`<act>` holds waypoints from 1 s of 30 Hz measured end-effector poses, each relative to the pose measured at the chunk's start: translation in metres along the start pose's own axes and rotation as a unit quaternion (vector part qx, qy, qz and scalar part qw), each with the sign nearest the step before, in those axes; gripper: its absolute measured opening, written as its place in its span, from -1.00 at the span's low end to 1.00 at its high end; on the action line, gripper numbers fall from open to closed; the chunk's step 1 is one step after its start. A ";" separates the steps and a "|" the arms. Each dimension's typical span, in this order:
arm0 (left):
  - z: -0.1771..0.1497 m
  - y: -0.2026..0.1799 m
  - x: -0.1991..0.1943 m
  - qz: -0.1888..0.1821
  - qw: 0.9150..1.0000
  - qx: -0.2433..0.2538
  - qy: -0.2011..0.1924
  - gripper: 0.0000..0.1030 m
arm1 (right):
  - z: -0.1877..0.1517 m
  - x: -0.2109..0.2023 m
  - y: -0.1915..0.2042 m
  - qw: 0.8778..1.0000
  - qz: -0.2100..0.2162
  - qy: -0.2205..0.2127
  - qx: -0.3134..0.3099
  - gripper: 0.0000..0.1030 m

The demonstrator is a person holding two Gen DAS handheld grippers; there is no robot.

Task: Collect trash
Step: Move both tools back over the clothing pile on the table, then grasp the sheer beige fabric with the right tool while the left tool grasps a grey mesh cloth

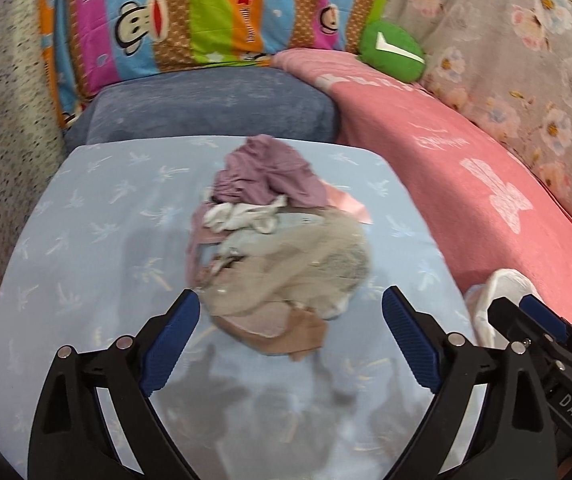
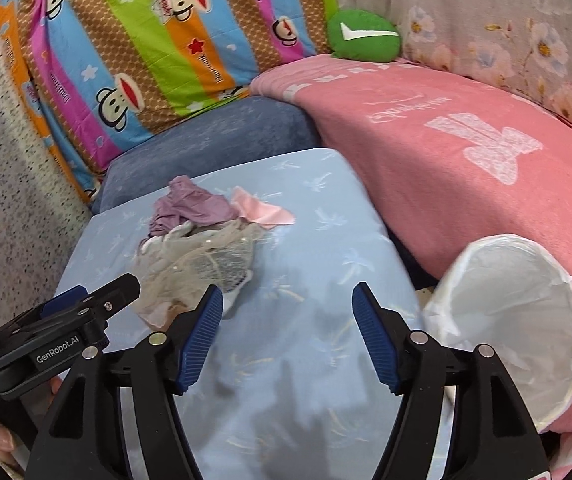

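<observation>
A loose pile of trash (image 1: 281,240) lies on a light blue cushion (image 1: 85,240): crumpled purple wrapping, white tissue, beige netting and a pink sheet. My left gripper (image 1: 290,295) is open, and the pile's near edge lies between its blue pads without being pressed. From the right wrist view, the same pile (image 2: 201,248) sits left of my right gripper (image 2: 288,289). That gripper is open over bare cushion (image 2: 318,240) with nothing between its fingers. A bin with a white liner (image 2: 506,320) gapes at the right, tilted toward me.
A pink blanket (image 1: 466,168) borders the cushion on the right, a dark blue cushion (image 1: 213,104) lies behind it. A striped cartoon pillow (image 1: 189,12) and a green plush (image 1: 392,56) stand at the back. Speckled floor (image 1: 1,160) runs along the left.
</observation>
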State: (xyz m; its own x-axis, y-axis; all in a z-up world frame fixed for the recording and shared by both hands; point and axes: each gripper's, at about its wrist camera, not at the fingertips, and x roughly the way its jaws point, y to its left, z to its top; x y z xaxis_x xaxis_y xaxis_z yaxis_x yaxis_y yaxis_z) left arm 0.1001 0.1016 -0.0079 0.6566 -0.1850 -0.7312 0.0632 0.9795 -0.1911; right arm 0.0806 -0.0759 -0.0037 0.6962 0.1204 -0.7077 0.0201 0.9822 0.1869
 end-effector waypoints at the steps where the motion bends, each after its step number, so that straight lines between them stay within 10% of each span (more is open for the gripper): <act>1: 0.000 0.006 0.001 0.005 1.000 -0.005 0.000 0.72 | 0.001 0.004 0.007 1.000 0.004 0.002 -0.001 0.35; 30: -0.004 0.124 0.026 0.053 0.994 -0.095 0.029 0.72 | 0.004 0.135 0.115 0.997 0.011 0.081 -0.012 0.40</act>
State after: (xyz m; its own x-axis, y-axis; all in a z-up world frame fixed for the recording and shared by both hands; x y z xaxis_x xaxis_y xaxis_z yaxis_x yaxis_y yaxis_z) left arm 0.1218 0.2179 -0.0532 0.6075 -0.0904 -0.7891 -0.1505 0.9624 -0.2262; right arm 0.1798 0.0523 -0.0752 0.5710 0.1610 -0.8050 -0.0118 0.9821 0.1880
